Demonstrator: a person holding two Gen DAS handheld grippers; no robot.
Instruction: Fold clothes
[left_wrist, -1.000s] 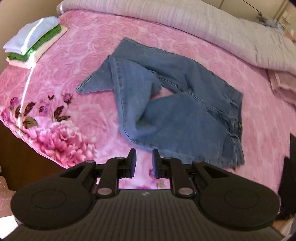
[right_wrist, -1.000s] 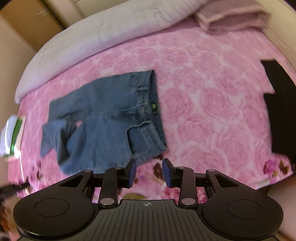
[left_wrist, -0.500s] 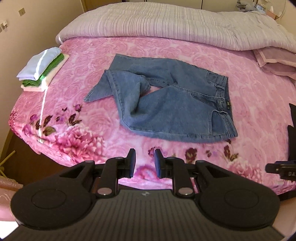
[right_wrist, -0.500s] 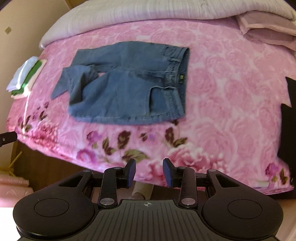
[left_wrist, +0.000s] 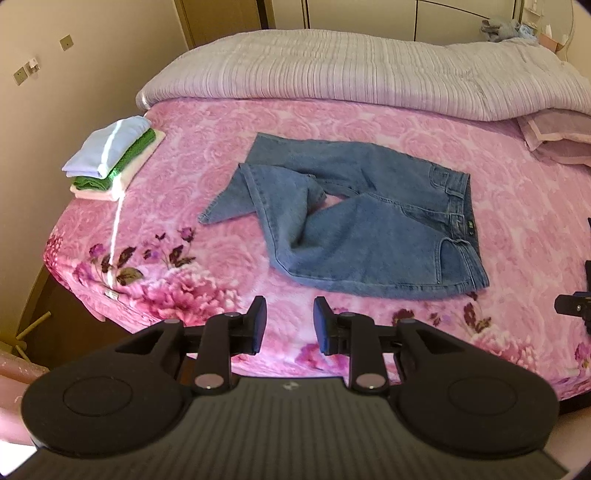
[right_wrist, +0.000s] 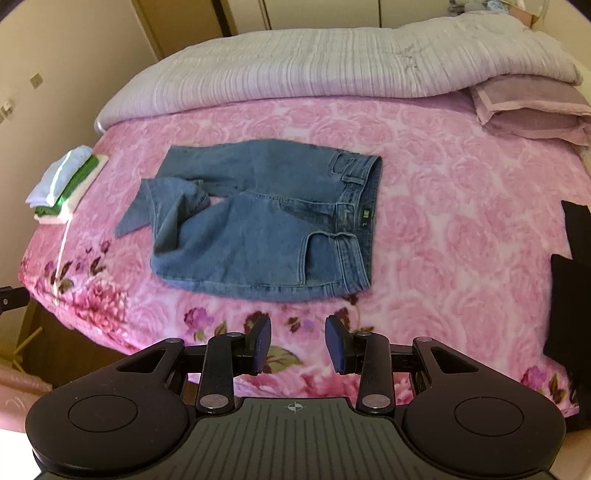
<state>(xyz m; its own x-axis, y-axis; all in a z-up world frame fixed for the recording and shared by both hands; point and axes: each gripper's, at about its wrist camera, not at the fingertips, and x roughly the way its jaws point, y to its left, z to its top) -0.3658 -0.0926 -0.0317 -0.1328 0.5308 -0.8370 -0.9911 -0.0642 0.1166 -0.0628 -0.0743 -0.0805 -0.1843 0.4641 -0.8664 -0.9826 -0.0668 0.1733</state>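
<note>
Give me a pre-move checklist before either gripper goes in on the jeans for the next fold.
1. Left gripper empty: ok. Nothing between the pads, jaws opening.
2. Right gripper empty: ok. Jaws apart, nothing between them.
3. Jeans reachable: ok. They lie on the pink blanket with nothing on top of them.
4. Jeans lying flat: not ok. One leg end is doubled over and skewed, with a gap showing between the legs.
5. Folded stack clear of the jeans: ok. It sits apart, near the bed's corner.
6. Dark garment at the bed's edge clear of the jeans: ok.
</note>
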